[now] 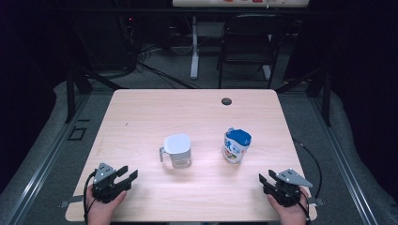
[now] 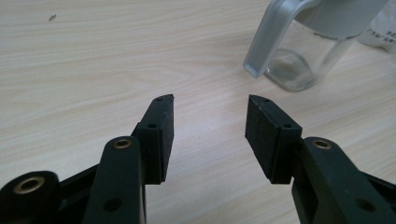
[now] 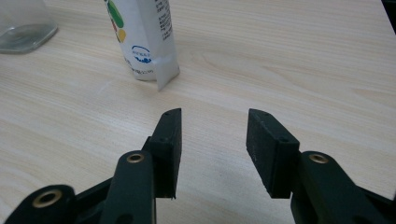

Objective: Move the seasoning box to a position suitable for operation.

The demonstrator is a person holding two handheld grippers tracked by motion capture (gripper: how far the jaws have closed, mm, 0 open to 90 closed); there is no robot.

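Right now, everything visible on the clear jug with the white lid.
The jug is a small clear container, glass or plastic by its look, with a squarish white lid closed on top and a pale translucent handle on the side that faces the left gripper. It looks empty. It stands upright near the middle of the wooden table, left of the blue-topped pouch and apart from it. Only the table touches it; both grippers rest well short of it.

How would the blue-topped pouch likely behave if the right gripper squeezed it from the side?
The pouch looks like a soft stand-up bag with a crimped side seam, so it would probably dent rather than resist. It stands tall on a narrow base, so a push near the top may tip it. Its glossy printed skin could be slippery.
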